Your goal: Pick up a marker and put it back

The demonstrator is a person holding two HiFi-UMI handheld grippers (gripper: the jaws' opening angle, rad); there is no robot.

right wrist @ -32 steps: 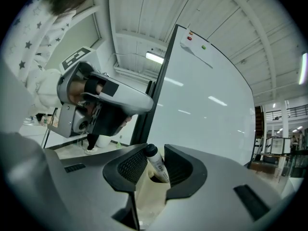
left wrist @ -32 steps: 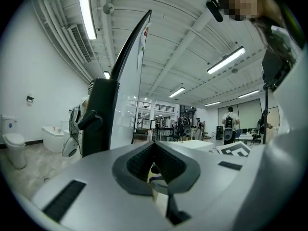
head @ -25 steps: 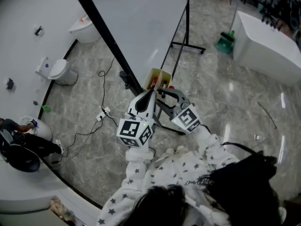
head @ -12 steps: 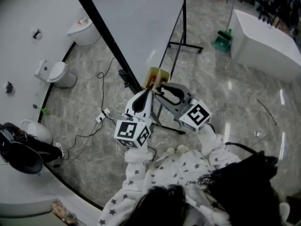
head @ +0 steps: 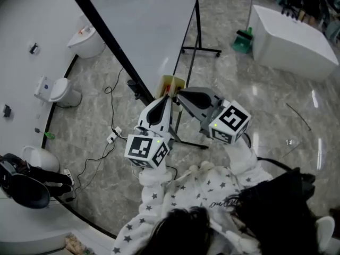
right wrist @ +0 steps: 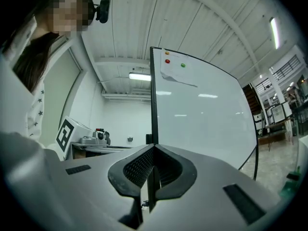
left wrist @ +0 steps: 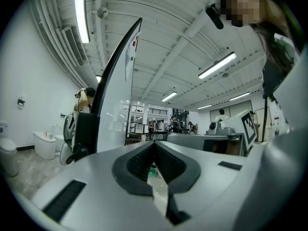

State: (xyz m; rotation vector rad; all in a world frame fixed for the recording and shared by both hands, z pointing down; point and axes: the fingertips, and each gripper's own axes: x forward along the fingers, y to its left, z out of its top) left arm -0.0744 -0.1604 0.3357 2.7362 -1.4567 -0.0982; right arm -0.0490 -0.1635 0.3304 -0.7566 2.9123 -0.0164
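Note:
A tan holder (head: pixel 172 83) with something red in it hangs at the whiteboard's (head: pixel 149 25) lower edge; I cannot make out a single marker. My left gripper (head: pixel 169 93) points at the holder from just below, jaws shut and empty; in its own view the left gripper's tips (left wrist: pixel 154 143) meet. My right gripper (head: pixel 179 93) comes in from the right, its tip beside the holder. The right gripper's jaws (right wrist: pixel 154 147) are shut, with nothing showing between them. The whiteboard (right wrist: pixel 202 114) stands just ahead, with red and green magnets (right wrist: pixel 167 60) near its top.
The whiteboard's black stand (head: pixel 199 49) rests on a grey marble floor. Cables and a power strip (head: pixel 114 136) lie to the left. White fixtures (head: pixel 58 92) line the curved wall. A green dustpan (head: pixel 244 39) and a white counter (head: pixel 289 41) stand at the back right. A person (head: pixel 26 177) crouches far left.
The right gripper's body has swung out to the right and lifted, its tip staying near the holder, and its jaws have closed. The left gripper has barely moved.

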